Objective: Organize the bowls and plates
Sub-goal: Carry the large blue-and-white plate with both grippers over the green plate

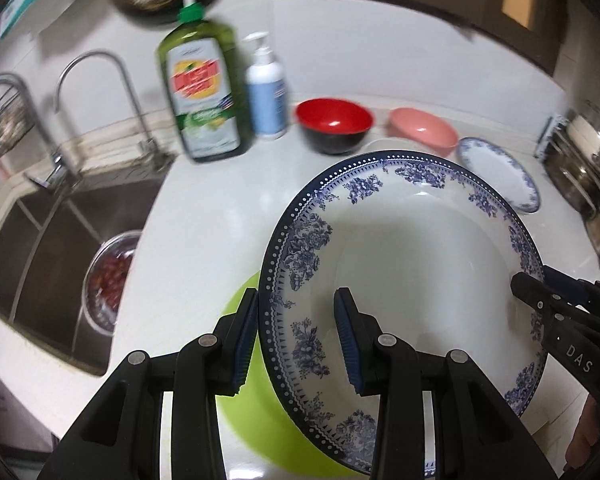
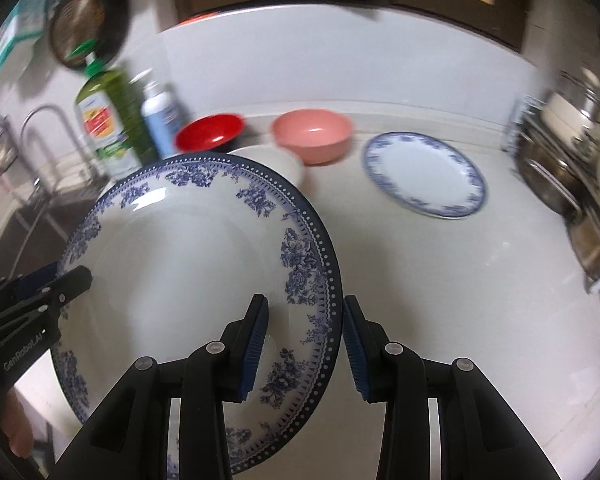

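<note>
Jaws parted, straddling opposite rims: our left gripper (image 1: pixel 296 340) and right gripper (image 2: pixel 304 344) are steadying the tilted big floral plate (image 1: pixel 412 264), probably heading for the smaller plate (image 2: pixel 424 174) at one o'clock

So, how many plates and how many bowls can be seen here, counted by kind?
Plates: 2, the large blue-patterned plate and the small blue-rimmed plate.
Bowls: 4, the red bowl, pink bowl, white bowl and green bowl.
Total: 6
</note>
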`<state>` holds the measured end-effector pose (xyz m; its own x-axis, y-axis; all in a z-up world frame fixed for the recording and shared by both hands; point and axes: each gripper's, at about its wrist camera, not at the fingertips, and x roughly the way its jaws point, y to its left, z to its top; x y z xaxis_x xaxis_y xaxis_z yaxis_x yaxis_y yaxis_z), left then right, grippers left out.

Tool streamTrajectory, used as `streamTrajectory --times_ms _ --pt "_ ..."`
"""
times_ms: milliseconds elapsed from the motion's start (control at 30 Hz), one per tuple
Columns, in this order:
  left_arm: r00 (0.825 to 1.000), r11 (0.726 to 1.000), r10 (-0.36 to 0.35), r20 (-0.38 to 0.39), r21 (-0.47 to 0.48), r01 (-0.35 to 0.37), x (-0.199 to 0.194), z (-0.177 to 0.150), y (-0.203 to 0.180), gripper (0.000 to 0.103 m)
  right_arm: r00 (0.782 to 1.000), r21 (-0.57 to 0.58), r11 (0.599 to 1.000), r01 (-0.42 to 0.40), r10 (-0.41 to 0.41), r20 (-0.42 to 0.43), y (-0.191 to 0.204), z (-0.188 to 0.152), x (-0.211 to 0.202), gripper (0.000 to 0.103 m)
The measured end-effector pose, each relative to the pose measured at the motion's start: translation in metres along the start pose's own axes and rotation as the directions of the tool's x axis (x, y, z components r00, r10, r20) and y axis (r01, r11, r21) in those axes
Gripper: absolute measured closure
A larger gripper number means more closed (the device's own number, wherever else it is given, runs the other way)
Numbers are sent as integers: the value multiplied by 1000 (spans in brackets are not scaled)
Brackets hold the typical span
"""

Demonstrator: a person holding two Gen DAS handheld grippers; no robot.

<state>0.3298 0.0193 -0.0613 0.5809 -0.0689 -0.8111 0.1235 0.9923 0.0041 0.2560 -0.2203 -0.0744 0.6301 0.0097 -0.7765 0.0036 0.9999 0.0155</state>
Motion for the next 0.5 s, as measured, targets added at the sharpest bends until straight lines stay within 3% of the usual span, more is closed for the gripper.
streamTrajectory --times_ms 300,500 --pt "995 995 55 -79 -76 -61 23 -26 35 65 994 -84 994 -68 61 -86 45 -9 31 64" --pt "989 993 53 -135 -94 -67 43 -37 46 65 987 -107 991 -83 67 -149 61 -14 55 64"
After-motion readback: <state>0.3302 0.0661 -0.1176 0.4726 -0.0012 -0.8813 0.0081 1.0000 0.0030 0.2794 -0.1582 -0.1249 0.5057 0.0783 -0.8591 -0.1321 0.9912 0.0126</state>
